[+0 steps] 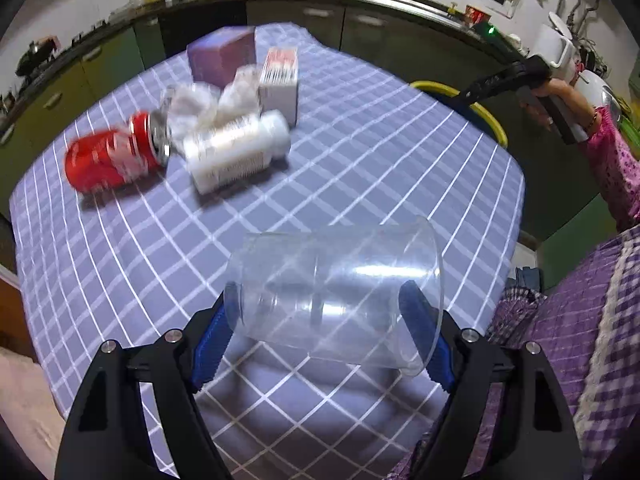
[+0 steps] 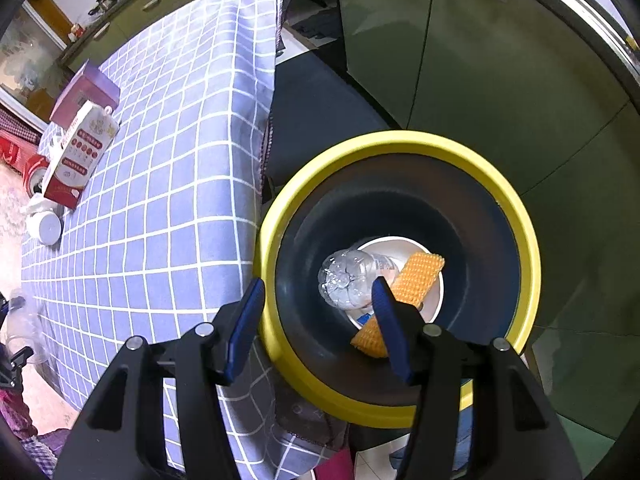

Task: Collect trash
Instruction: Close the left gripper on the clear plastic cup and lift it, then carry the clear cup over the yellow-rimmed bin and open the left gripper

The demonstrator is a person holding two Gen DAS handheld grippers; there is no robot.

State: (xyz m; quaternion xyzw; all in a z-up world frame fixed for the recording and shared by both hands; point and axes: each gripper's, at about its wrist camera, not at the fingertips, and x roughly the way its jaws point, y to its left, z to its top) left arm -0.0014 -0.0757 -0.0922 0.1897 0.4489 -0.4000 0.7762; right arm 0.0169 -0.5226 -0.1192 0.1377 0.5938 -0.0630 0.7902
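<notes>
Currently, a clear plastic cup is being held on its side between the blue pads of the left gripper, near the front edge of the checked tablecloth. Farther off, a red can, a white bottle, crumpled wrap and two boxes are lying clustered together. The right gripper is being held wide, gripping nothing, over the yellow-rimmed bin just right of the table, in which a clear bottle and an orange wafer-like piece are lying.
</notes>
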